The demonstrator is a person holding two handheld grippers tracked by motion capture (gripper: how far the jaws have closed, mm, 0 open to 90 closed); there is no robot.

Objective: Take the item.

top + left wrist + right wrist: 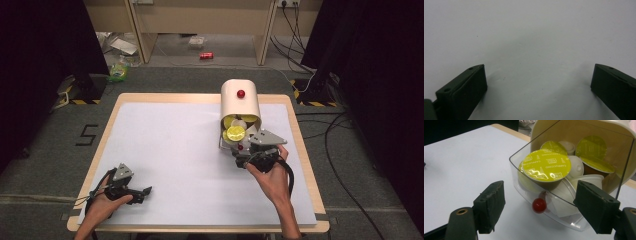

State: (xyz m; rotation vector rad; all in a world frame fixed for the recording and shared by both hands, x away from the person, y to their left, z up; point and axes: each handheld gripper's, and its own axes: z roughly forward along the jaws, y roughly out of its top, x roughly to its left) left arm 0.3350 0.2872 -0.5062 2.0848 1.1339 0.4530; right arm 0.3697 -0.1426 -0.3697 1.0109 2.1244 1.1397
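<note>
A cream capsule dispenser (pixel 240 100) with a red knob (pixel 241 93) on top stands at the table's far right. Its clear drawer (pixel 524 187) is open and holds several coffee capsules with yellow foil lids (pixel 546 165) and white bodies (pixel 576 166). A small red knob (pixel 539 205) sits on the drawer's front. My right gripper (pixel 242 152) is open just in front of the drawer, and in the right gripper view that gripper (pixel 541 207) has the small knob between its spread jaws, untouched. My left gripper (pixel 144 194) rests open at the near left, over bare white surface (pixel 531 37).
A white sheet (pixel 170 150) covers the wooden table (pixel 305 150). Beyond the table's far edge stand desk legs, cables, a red can (pixel 206 55) and loose litter on the floor. Dark curtains hang at both sides.
</note>
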